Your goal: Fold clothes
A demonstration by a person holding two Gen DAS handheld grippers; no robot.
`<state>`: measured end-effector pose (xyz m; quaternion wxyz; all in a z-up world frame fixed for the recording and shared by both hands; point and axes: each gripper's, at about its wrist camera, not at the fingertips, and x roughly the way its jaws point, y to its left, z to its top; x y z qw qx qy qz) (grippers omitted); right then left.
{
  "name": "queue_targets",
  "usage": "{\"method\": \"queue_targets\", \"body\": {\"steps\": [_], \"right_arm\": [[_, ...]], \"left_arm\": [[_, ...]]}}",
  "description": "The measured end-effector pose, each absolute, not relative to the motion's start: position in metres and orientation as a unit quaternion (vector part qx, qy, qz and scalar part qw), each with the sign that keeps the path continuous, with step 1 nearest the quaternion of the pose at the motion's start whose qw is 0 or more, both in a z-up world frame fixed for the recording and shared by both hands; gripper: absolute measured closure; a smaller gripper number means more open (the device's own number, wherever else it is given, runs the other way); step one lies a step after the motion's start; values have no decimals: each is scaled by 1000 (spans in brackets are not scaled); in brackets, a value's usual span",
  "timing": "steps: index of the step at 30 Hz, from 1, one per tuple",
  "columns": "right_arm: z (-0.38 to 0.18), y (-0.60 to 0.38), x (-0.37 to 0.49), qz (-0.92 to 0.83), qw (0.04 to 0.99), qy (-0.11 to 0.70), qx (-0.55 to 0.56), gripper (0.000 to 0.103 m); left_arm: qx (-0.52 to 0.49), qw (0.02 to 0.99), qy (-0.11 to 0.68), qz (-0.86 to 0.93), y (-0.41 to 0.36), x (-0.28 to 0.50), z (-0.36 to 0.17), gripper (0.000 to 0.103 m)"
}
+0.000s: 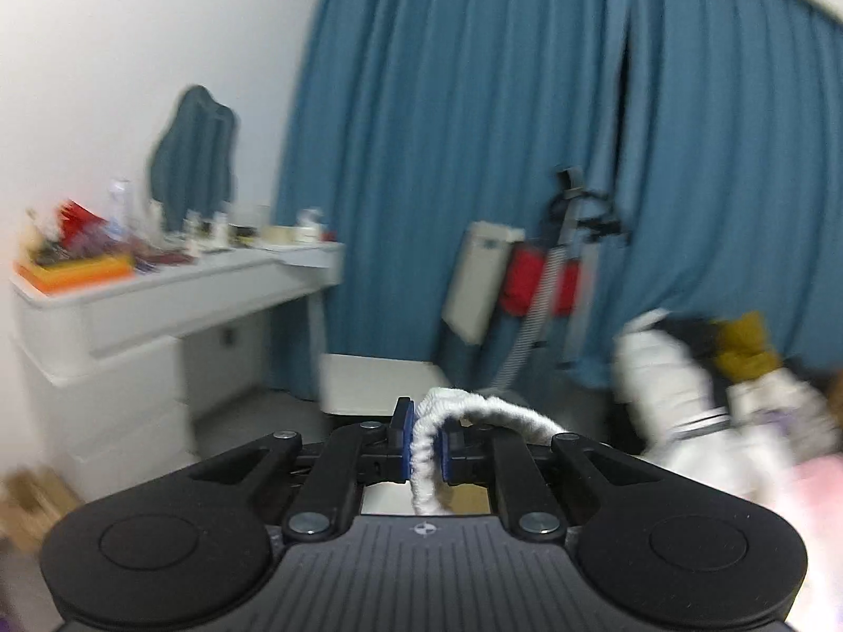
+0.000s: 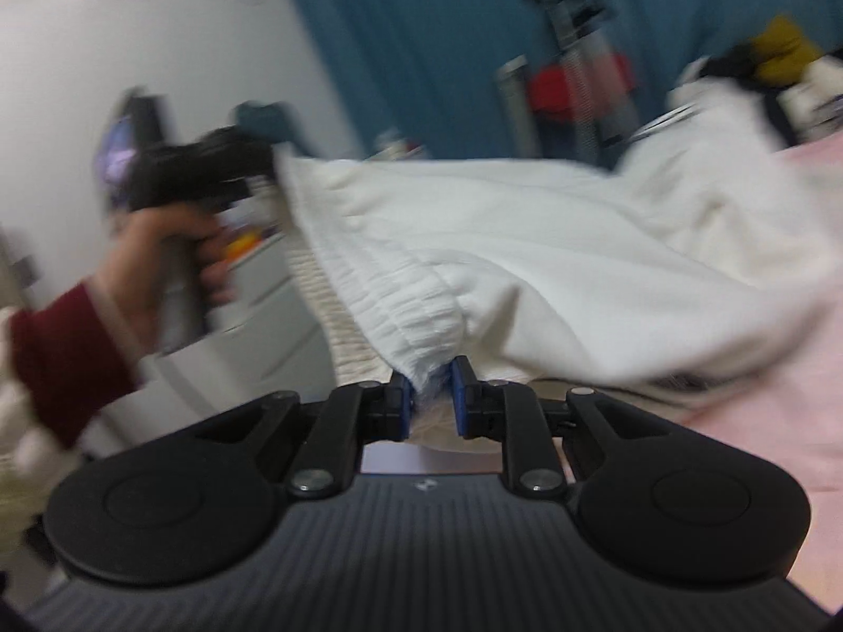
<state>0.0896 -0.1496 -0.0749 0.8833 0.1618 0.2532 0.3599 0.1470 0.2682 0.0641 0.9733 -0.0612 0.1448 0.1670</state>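
Observation:
A white garment with a gathered elastic waistband [image 2: 474, 242] hangs stretched in the air between my two grippers. My right gripper [image 2: 432, 395] is shut on one end of the waistband. My left gripper [image 1: 427, 437] is shut on the other end of the waistband [image 1: 474, 411], which loops over its right finger. In the right wrist view the left gripper [image 2: 263, 168] shows at the left, held by a hand in a dark red sleeve, with the cloth running from it. The garment's far end trails to the right over a pink bed surface [image 2: 764, 421].
A pile of other clothes [image 1: 711, 368] lies on the bed at the right. A white desk [image 1: 174, 284] with clutter stands at the left against a white wall. Blue curtains [image 1: 474, 131] hang behind, with a vacuum cleaner [image 1: 548, 279] and a white box [image 1: 374, 384] in front.

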Motion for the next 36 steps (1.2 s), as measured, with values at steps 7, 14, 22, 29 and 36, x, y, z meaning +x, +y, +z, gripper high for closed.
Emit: {"method": "queue_targets", "body": {"steps": [7, 14, 22, 29, 36], "right_arm": [[-124, -73, 133, 388, 855, 320, 125, 84], [-121, -79, 134, 407, 850, 313, 118, 78], [-115, -90, 100, 424, 863, 262, 83, 8], [-80, -132, 85, 397, 887, 224, 78, 8], [-41, -183, 72, 350, 916, 184, 69, 8]], "left_arm": [[-112, 929, 268, 228, 351, 186, -28, 93], [-147, 928, 276, 202, 382, 164, -53, 90], [-122, 936, 261, 203, 361, 103, -16, 51], [-81, 954, 238, 163, 297, 32, 31, 30], [-31, 976, 193, 100, 181, -8, 60, 29]]}}
